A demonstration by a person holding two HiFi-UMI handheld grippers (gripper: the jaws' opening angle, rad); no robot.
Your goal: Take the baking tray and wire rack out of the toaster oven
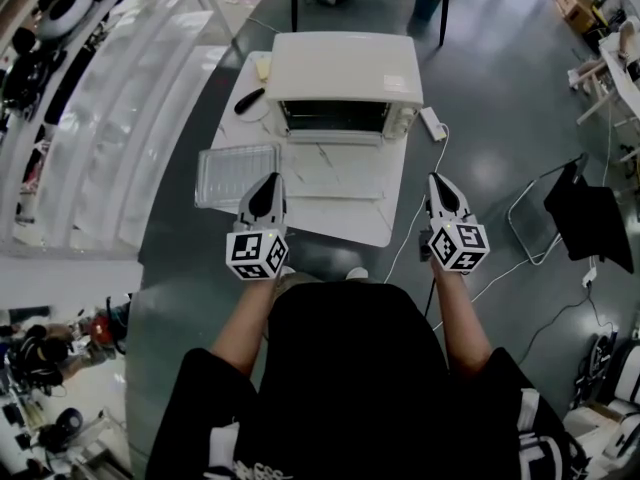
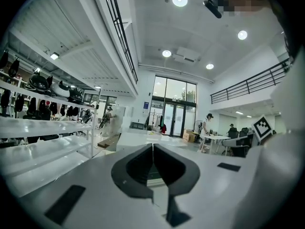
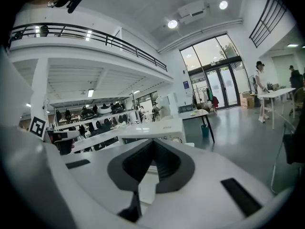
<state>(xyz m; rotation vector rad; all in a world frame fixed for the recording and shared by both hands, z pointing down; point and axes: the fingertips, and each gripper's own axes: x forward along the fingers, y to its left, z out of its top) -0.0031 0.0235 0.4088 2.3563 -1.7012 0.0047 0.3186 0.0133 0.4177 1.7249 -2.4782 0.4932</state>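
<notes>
The white toaster oven (image 1: pixel 340 73) stands at the back of a white table (image 1: pixel 350 223), its dark mouth facing me; it also shows pale in the right gripper view, the oven (image 3: pixel 159 127) beyond the jaws. A grey baking tray (image 1: pixel 232 173) lies on the table left of the oven's front. A pale flat rectangle (image 1: pixel 335 173) lies in front of the oven; whether it is the wire rack I cannot tell. My left gripper (image 1: pixel 268 186) is shut and empty by the tray's near right corner. My right gripper (image 1: pixel 438 182) is shut and empty, off the table's right edge.
A black object (image 1: pixel 249 100) lies left of the oven and a white plug block (image 1: pixel 432 123) right of it, its cable running to the floor. White shelving (image 1: pixel 120 138) runs along the left. A black chair (image 1: pixel 590 218) stands at the right.
</notes>
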